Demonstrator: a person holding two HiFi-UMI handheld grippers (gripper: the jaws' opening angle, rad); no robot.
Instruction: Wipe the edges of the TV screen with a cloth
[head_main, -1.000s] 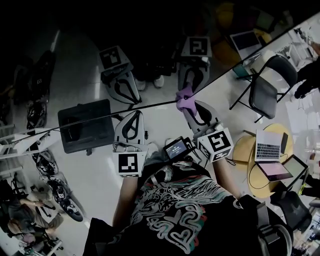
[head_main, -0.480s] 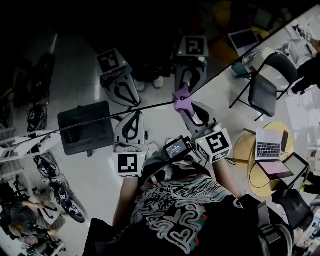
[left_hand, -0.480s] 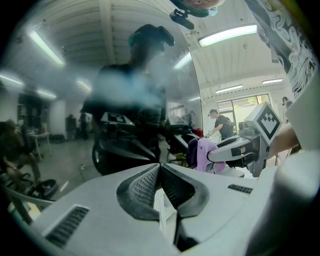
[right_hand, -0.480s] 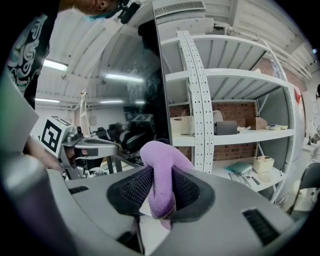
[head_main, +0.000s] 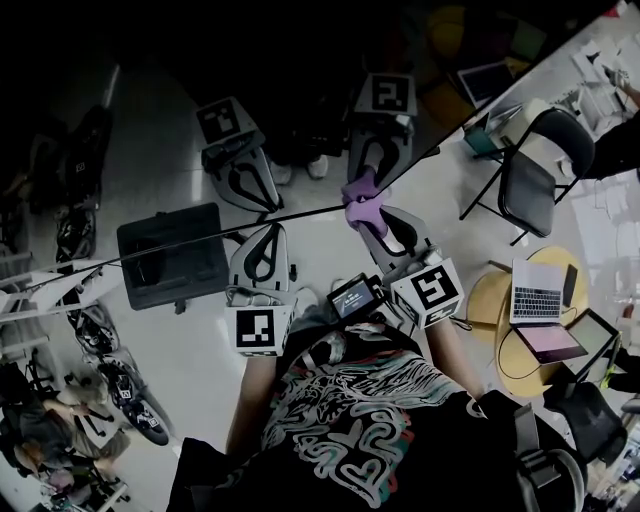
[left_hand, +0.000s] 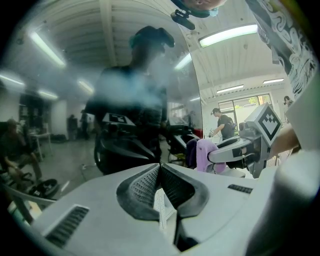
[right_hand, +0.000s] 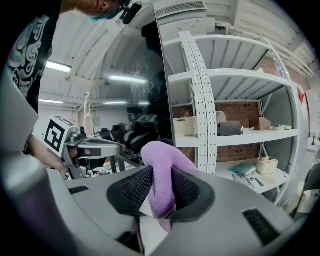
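The dark, glossy TV screen fills the upper left of the head view and mirrors both grippers. Its edge runs diagonally to a corner at the centre. My right gripper is shut on a purple cloth, which presses against the screen's edge at that corner. The right gripper view has the cloth pinched between the pads, with the screen just beyond. My left gripper is shut and empty, its tips near the screen's lower edge. In the left gripper view its jaws meet, and the cloth is to the right.
A black folding chair stands to the right, near a round yellow table carrying laptops. A black bag lies on the floor at the left, below the screen. White shelving with boxes stands just right of the screen.
The right gripper has shifted the cloth slightly left and up along the screen's edge. The left gripper has stayed put.
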